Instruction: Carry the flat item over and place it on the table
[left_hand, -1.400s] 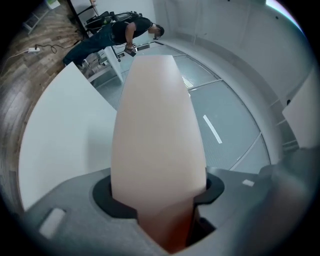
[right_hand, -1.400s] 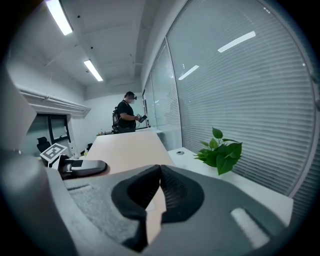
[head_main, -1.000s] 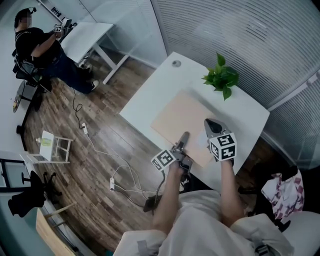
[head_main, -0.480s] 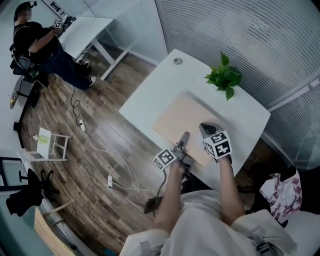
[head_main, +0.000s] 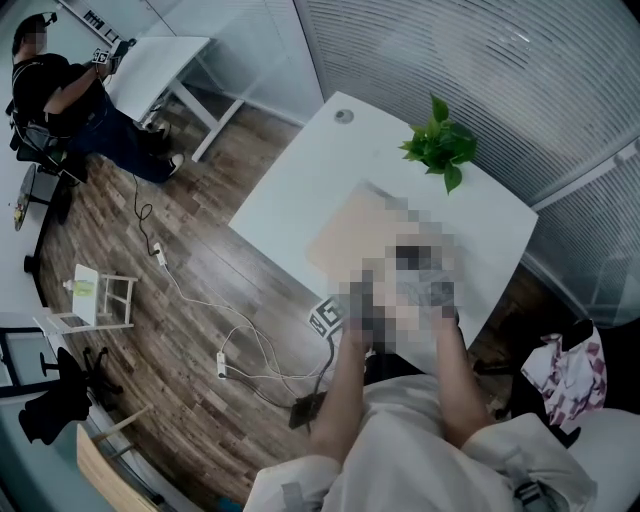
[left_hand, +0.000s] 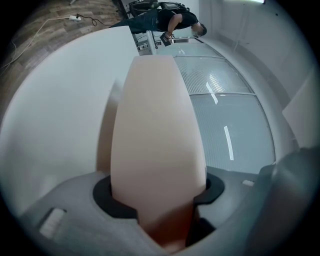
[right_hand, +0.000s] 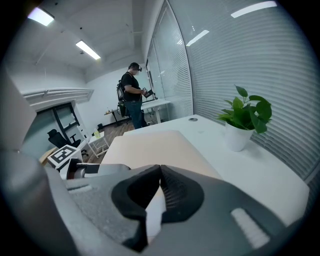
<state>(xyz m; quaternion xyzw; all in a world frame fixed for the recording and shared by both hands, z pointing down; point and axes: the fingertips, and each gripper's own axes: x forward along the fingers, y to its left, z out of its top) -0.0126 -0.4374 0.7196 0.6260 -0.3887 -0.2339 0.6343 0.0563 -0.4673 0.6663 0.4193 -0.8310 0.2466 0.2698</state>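
Observation:
The flat item is a pale beige board (head_main: 358, 232) lying on the white table (head_main: 300, 180). My left gripper (left_hand: 157, 192) is shut on the board's near edge, and the board (left_hand: 155, 130) runs away from its jaws over the table (left_hand: 55, 100). My right gripper (right_hand: 160, 169) is shut, tips together and nothing between them, hovering just above the board (right_hand: 150, 145) at its near right part. In the head view both grippers are blurred over. The left gripper's marker cube (right_hand: 62, 155) shows at the right gripper view's left.
A potted green plant (head_main: 440, 150) stands at the table's far right, beyond the board (right_hand: 247, 117). A small round grommet (head_main: 343, 116) marks the far corner. A person (head_main: 60, 90) stands by another white desk. Cables and a small stool lie on the wood floor.
My right gripper has drifted slightly left and nearer over the board. The left gripper keeps its hold at the board's near edge.

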